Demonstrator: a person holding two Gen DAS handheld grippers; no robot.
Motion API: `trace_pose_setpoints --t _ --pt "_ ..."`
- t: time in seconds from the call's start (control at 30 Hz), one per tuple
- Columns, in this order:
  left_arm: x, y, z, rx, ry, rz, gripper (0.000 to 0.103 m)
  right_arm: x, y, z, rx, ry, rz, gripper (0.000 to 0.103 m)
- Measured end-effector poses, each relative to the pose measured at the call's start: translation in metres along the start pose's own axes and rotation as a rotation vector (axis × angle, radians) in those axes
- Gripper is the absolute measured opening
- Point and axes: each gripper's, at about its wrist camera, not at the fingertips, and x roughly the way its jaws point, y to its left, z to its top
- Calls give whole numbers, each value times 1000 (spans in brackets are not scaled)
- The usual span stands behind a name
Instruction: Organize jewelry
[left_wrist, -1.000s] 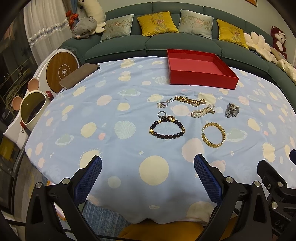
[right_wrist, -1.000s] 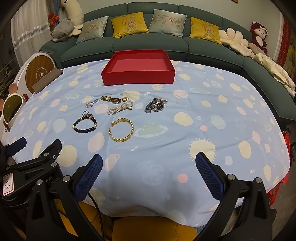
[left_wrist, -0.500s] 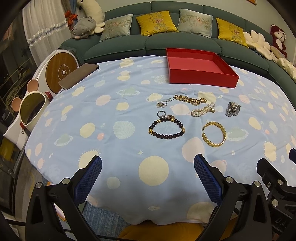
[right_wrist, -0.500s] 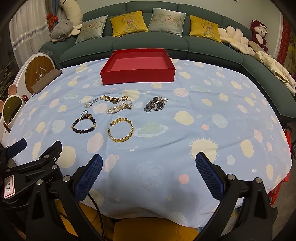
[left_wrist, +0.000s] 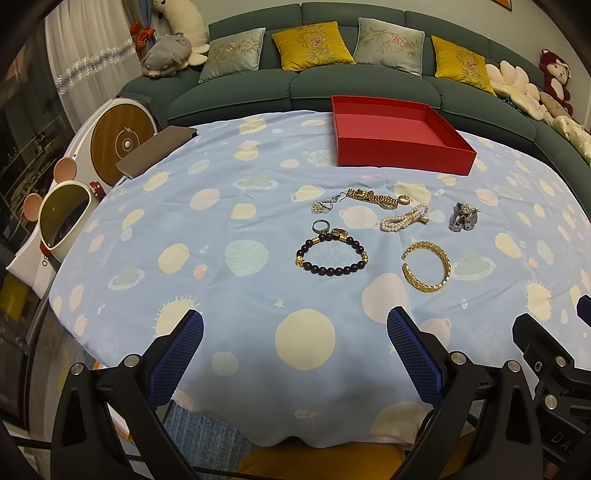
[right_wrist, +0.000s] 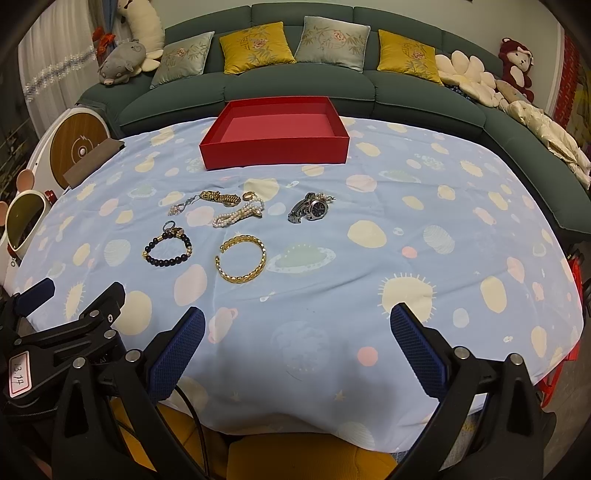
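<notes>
So both grippers are hanging out at the near edge of the table (left_wrist: 236, 369), side by side, pointing across it toward the sofa (right_wrist: 295, 85).

Starting on the left: the left gripper (left_wrist: 295, 356) is sitting low over the cloth with its blue pads spread wide apart, nothing between them. The jewelry is all lying ahead of it and a bit to the right, well apart from the fingertips. Closest to it is the dark bead bracelet (left_wrist: 331, 254), with a small silver ring (left_wrist: 320, 225) just beyond it. Behind that there's a silver earring-type piece (left_wrist: 325, 205), then a gold link chain (left_wrist: 371, 196), and a pearl bracelet (left_wrist: 404, 218) just right of those.

Moving right, the gold cuff bangle (left_wrist: 426, 266) is lying between the two grippers' lines of sight, near the front of the cluster. The silver watch (right_wrist: 310, 211) is sitting furthest right in the group.

The right gripper (right_wrist: 297, 354) is posed the same way, low at the table edge, fingers gaping open and holding nothing. From its view the whole jewelry cluster is lying ahead and off to the left, with the bangle being the nearest piece, still well apart from it.

The red box (right_wrist: 275, 134) is sitting at the far side of the table behind all the jewelry, open on top, looking empty inside.
</notes>
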Motion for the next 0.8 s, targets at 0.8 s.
trace_pose_setpoints --t 0.8 --pt "12 17 1 -65 29 -30 97 10 6 2 -4 10 22 98"
